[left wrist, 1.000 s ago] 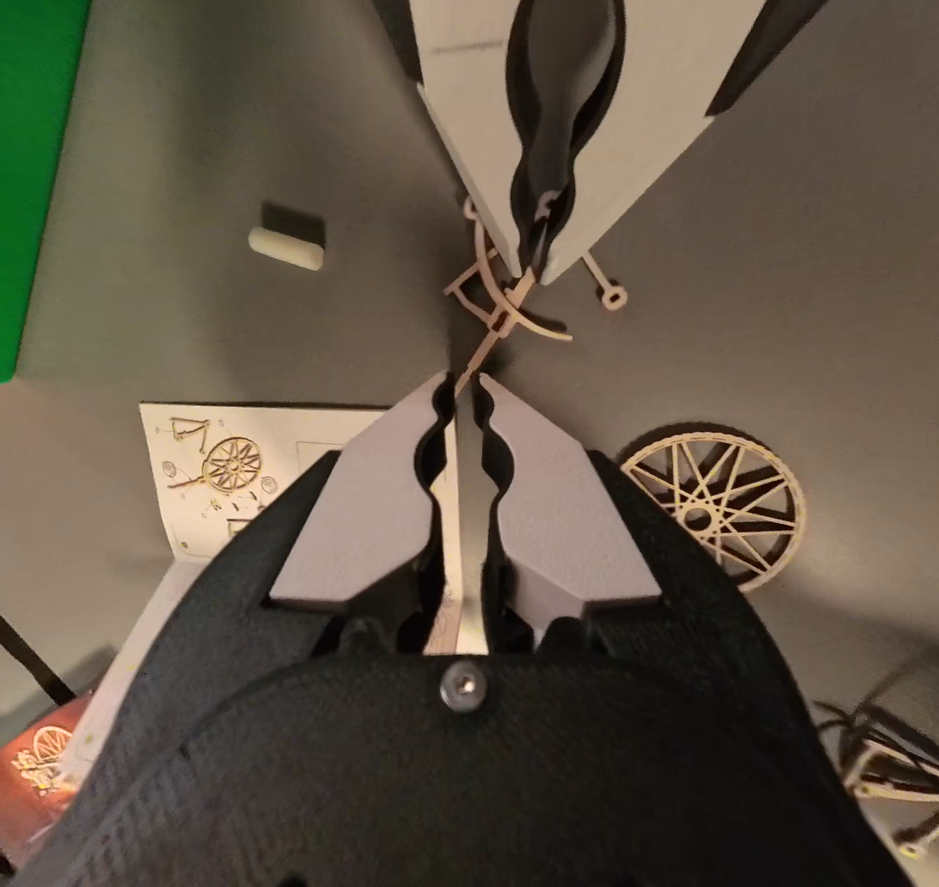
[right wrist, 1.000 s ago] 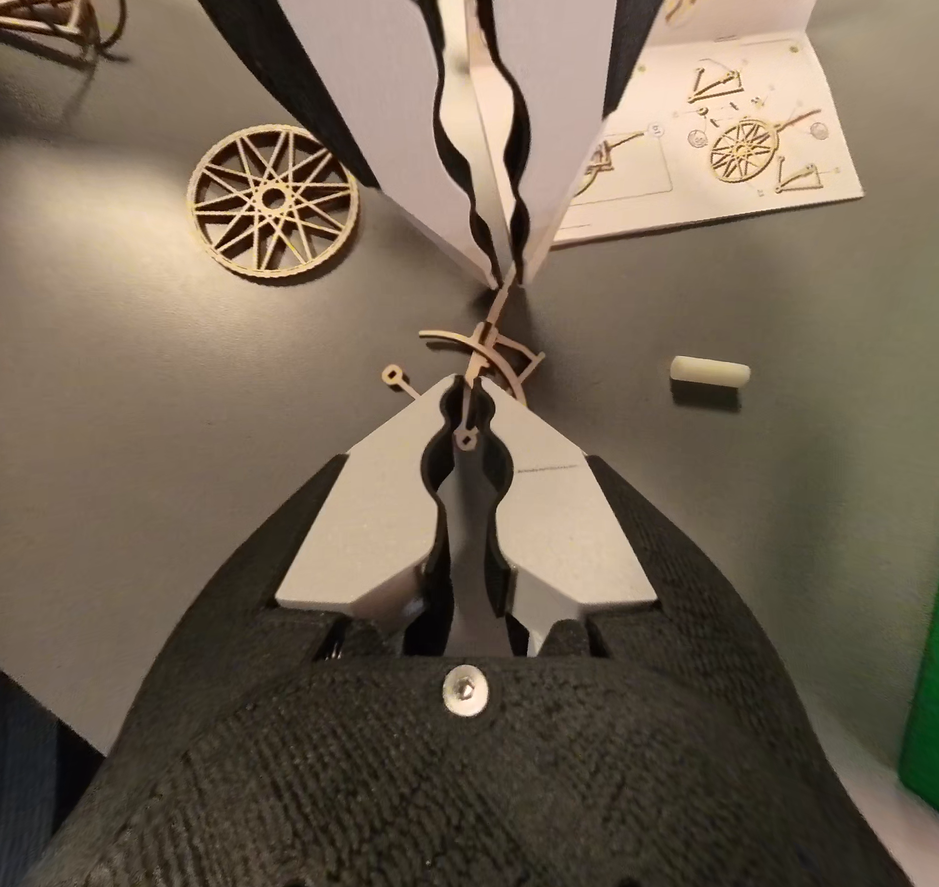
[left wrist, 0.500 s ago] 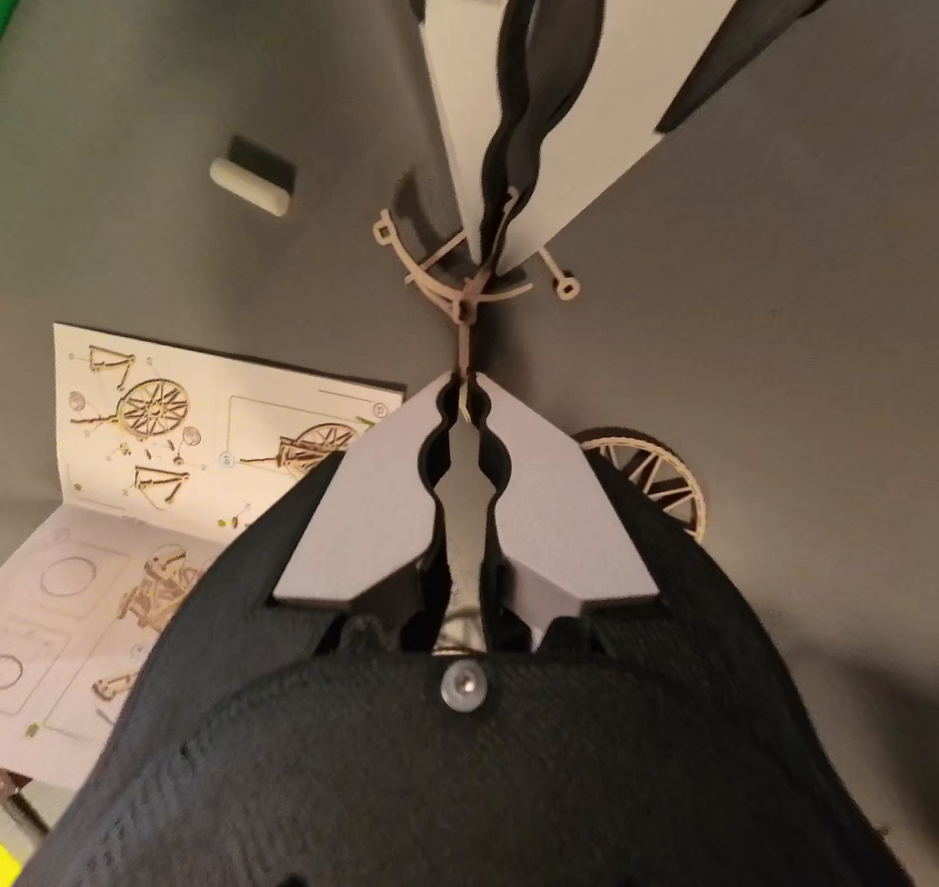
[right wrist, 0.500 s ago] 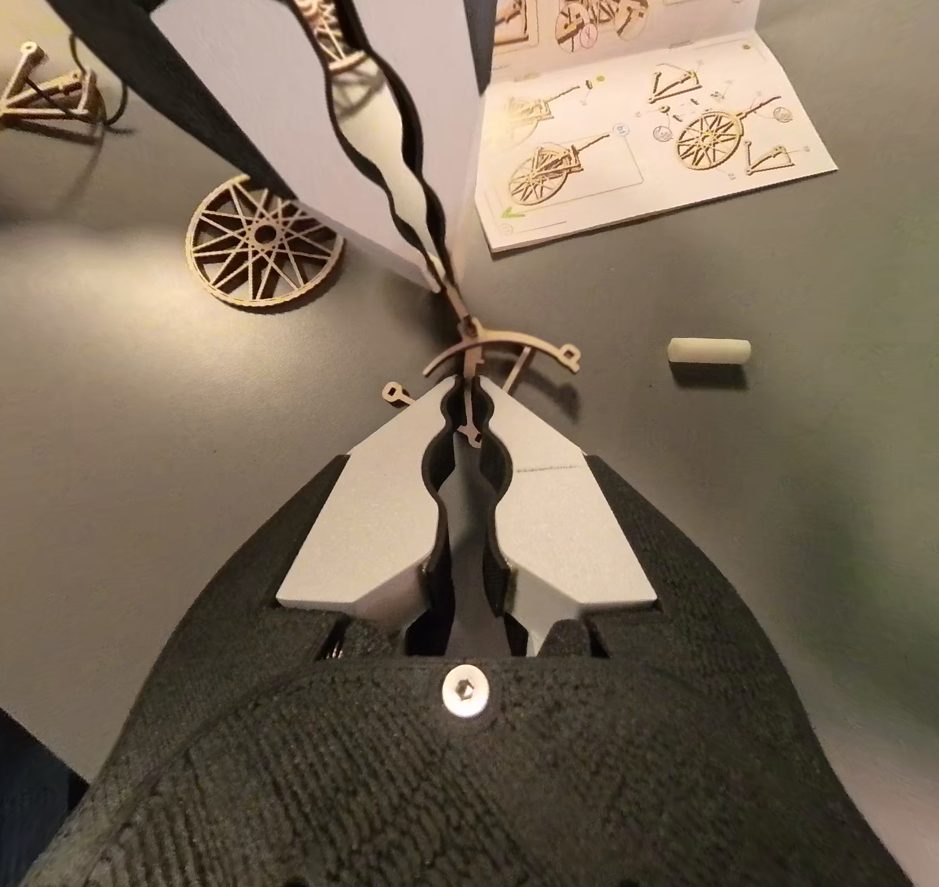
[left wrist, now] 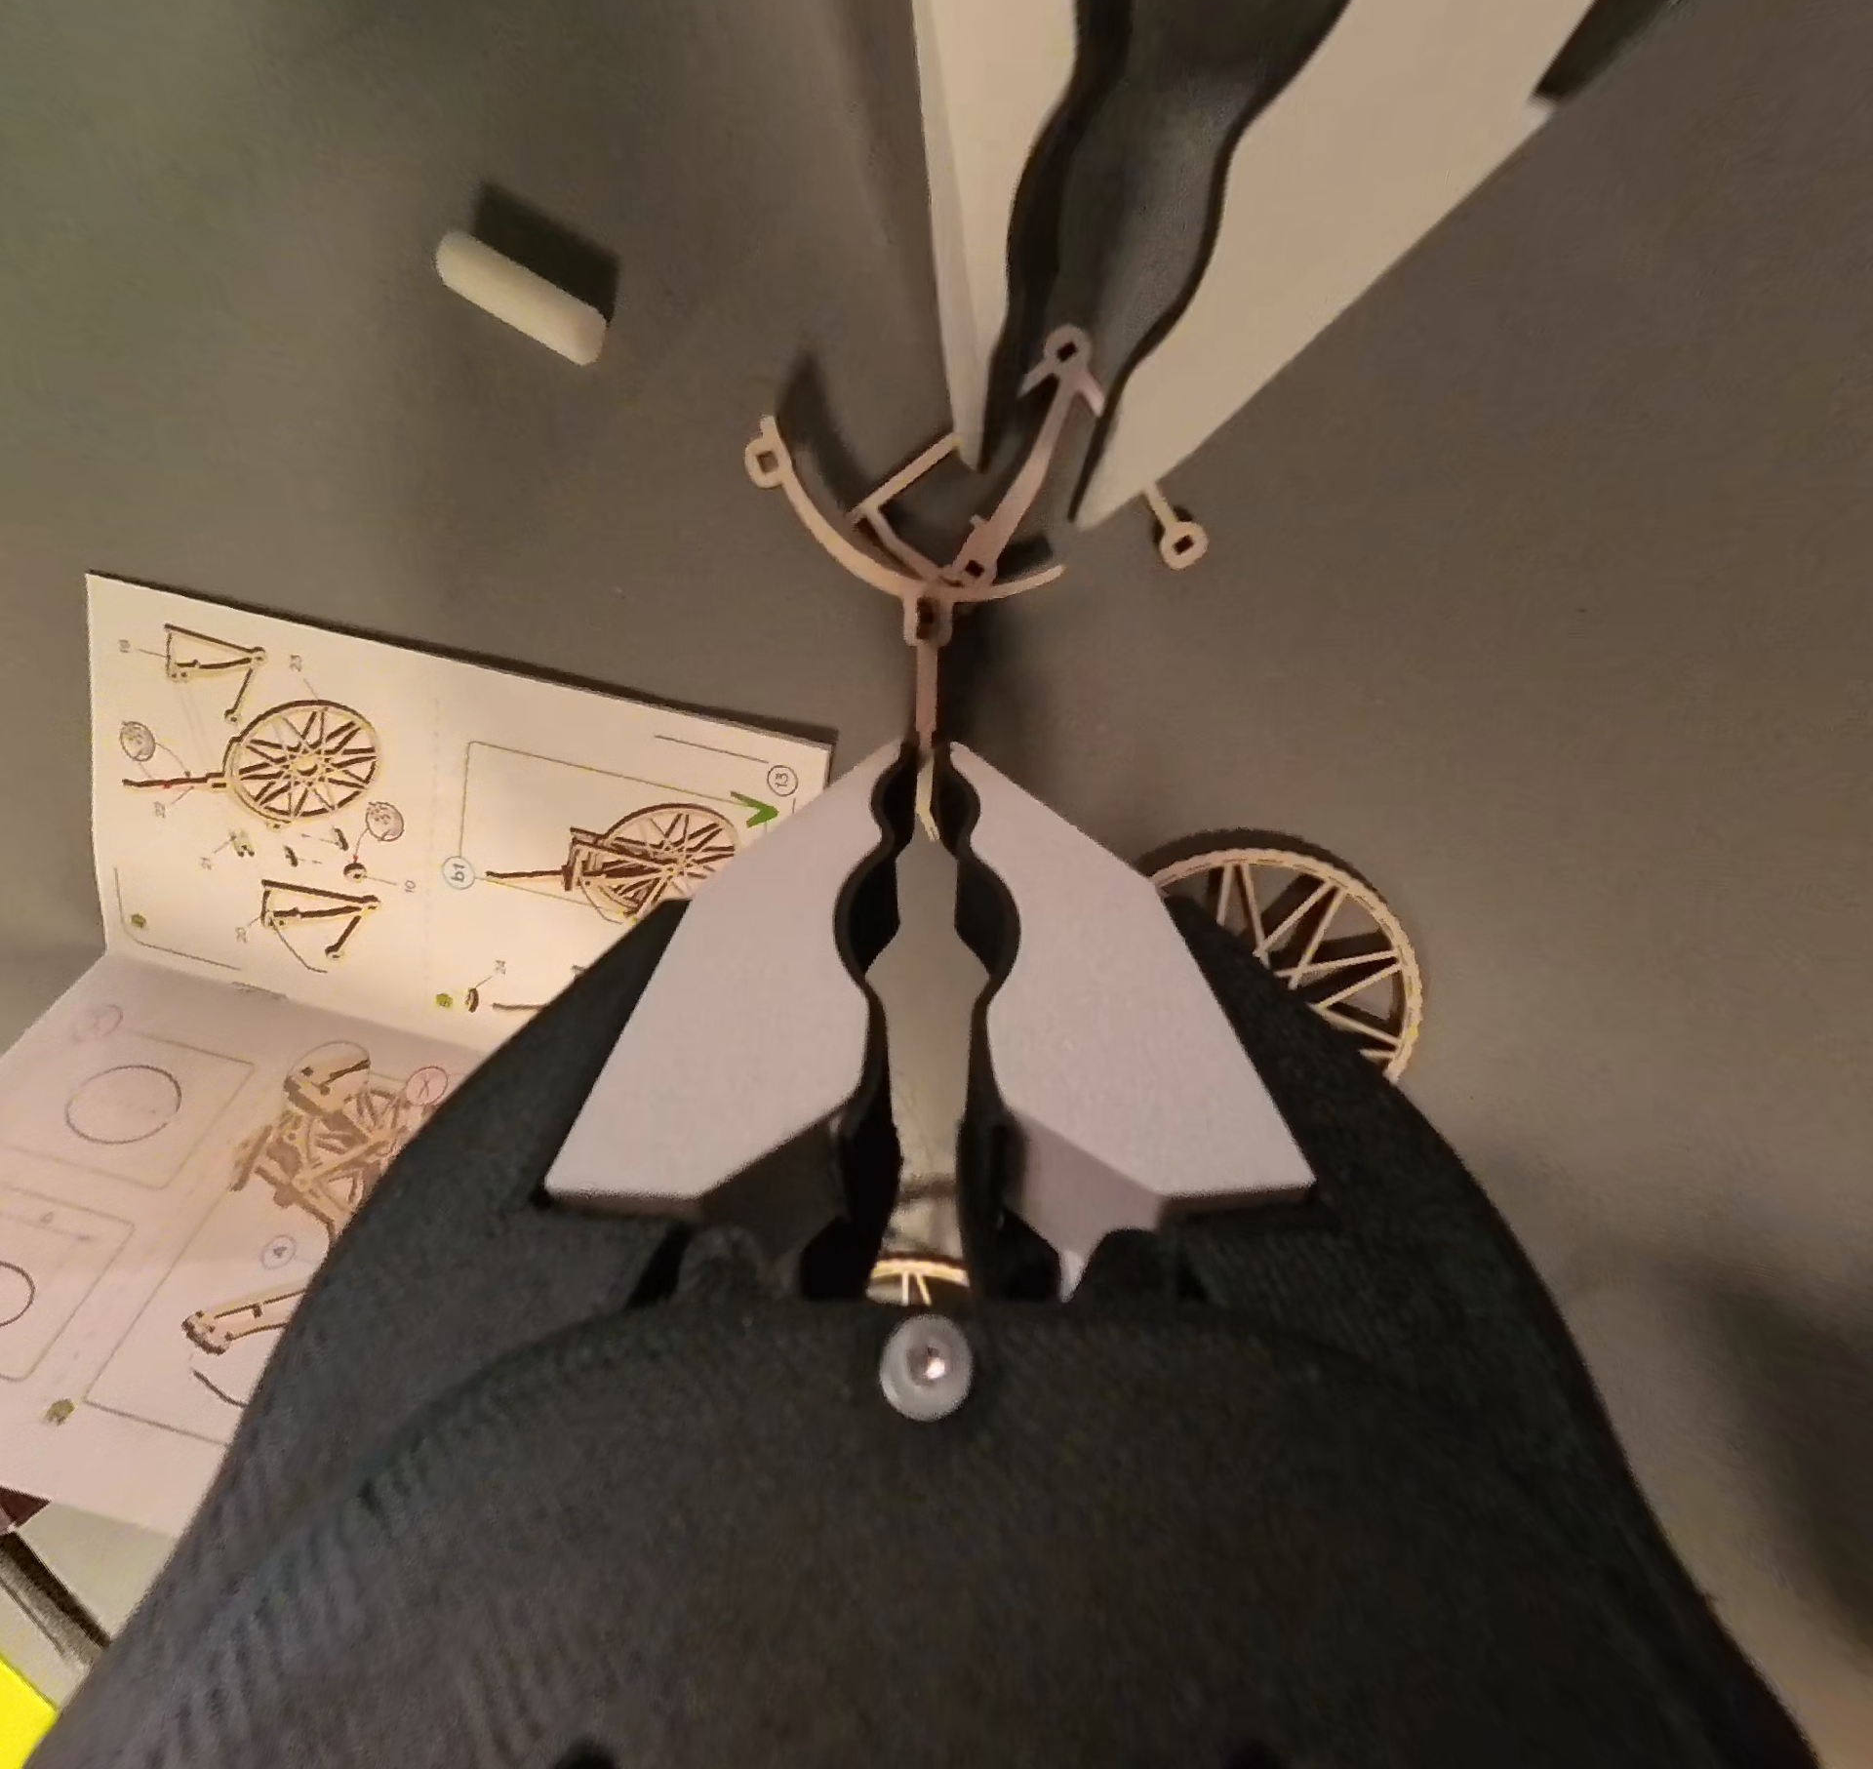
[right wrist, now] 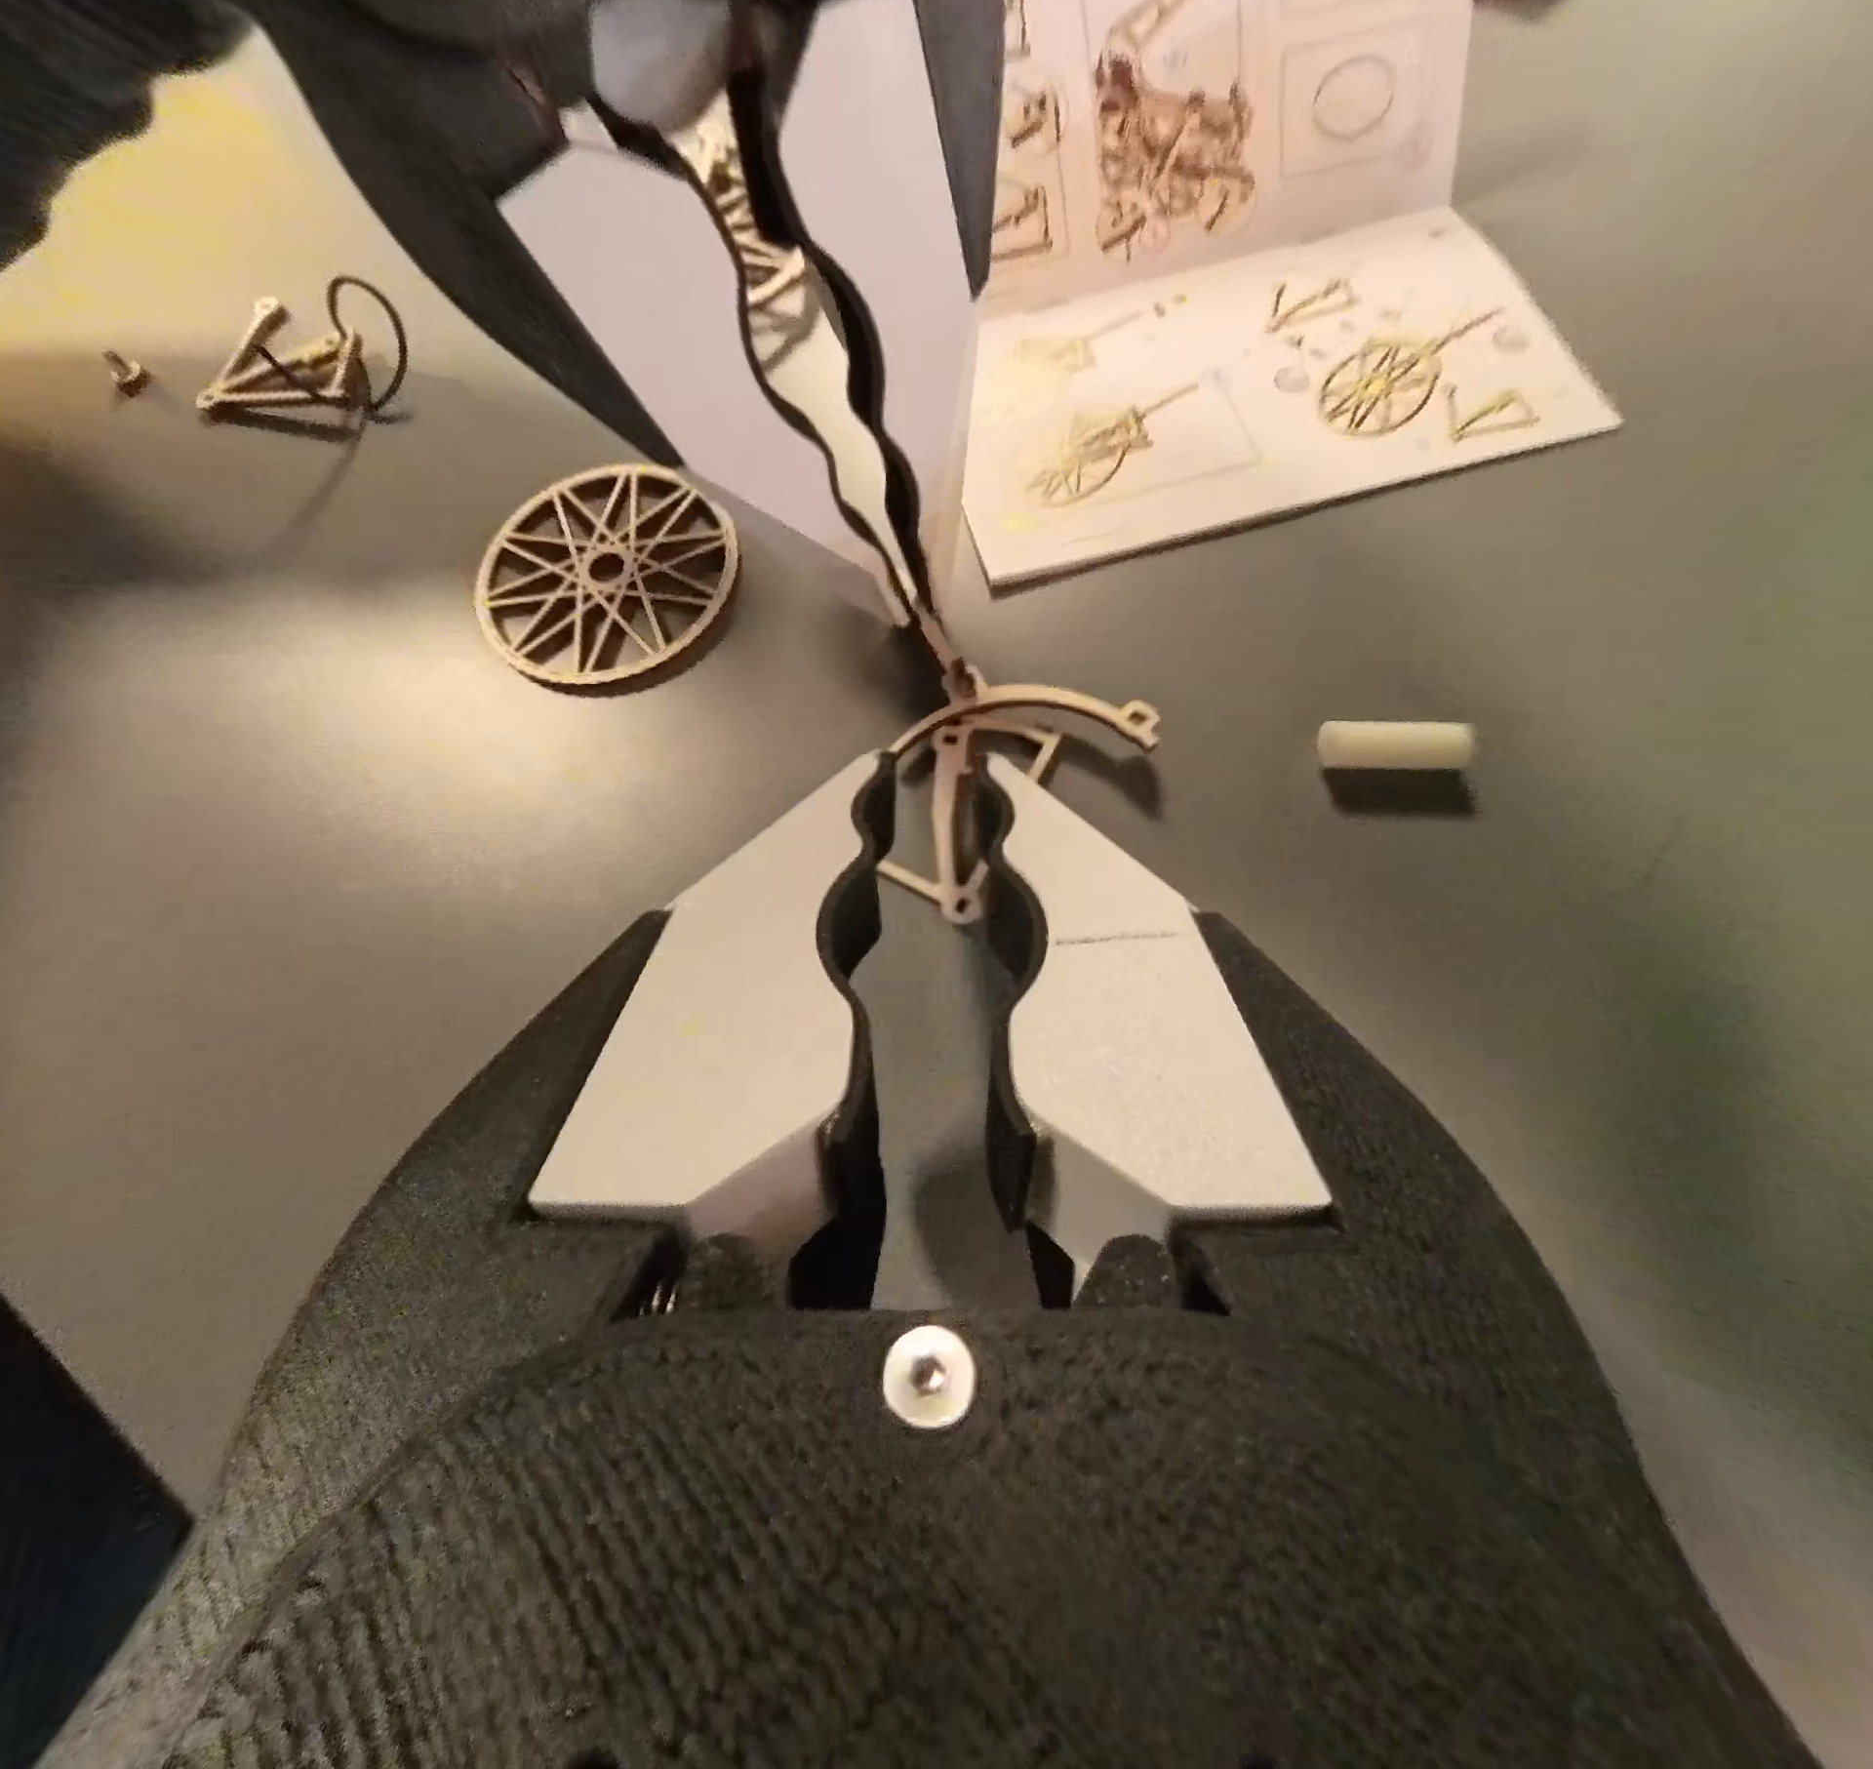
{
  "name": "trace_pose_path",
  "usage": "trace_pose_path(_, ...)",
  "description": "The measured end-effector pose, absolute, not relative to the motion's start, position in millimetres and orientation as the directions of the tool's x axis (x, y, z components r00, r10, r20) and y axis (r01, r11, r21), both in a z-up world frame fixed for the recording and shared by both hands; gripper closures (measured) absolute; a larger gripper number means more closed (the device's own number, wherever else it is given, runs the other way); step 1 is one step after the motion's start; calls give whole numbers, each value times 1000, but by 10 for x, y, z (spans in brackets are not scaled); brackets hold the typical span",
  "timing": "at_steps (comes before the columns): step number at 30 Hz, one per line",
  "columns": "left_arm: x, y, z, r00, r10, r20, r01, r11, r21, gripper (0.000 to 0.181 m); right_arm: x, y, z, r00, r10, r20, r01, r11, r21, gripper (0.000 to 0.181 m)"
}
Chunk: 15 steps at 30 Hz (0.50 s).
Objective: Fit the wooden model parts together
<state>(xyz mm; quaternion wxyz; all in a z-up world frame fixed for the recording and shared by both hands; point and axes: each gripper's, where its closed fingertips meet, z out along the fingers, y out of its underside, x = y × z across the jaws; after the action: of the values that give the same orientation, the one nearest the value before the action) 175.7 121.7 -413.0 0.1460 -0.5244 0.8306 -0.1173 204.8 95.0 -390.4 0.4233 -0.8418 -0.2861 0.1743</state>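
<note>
A thin wooden frame with a curved arc (right wrist: 1024,707) hangs just above the dark table between both grippers. It also shows in the left wrist view (left wrist: 862,555). My left gripper (left wrist: 927,757) is shut on the frame's straight strut (left wrist: 924,696). It enters the right wrist view from the top (right wrist: 912,605). My right gripper (right wrist: 938,772) is shut on the frame's forked end (right wrist: 953,838), which lies between its fingers with a narrow gap. It comes down from the top in the left wrist view (left wrist: 1029,494).
A spoked wooden wheel (right wrist: 606,595) lies left of the grippers. An open instruction booklet (right wrist: 1267,402) lies behind. A white peg (right wrist: 1397,745) lies right. A triangular sub-assembly with a black band (right wrist: 294,382) and a small pin (left wrist: 1176,534) lie on the table. The tips of one gripper are about 5 centimeters away from the tips of the other.
The frame has turned between the grippers, so its arc and forked end show more broadside. The left gripper has swung round and tilted. The right fingers stand slightly wider apart.
</note>
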Motion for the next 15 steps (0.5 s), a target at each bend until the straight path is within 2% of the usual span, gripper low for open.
trace_pose_path(5, 1748, 1202, -4124, -439, -889, -132, -826, 457, -330, 179, 2066, 1022, -3813, 702, 708, 71, 432, -345, -833, 173)
trace_pose_path(12, 1803, 1119, -4064, -478, -867, -143, -796, 496, -346, 179, 1960, 1059, -3892, 614, 789, 13, 455, -340, -823, 175)
trace_pose_path(15, 1810, 1119, -4044, -486, -860, -157, -787, 508, -349, 179, 1953, 1062, -3913, 601, 799, 5, 464, -343, -817, 181)
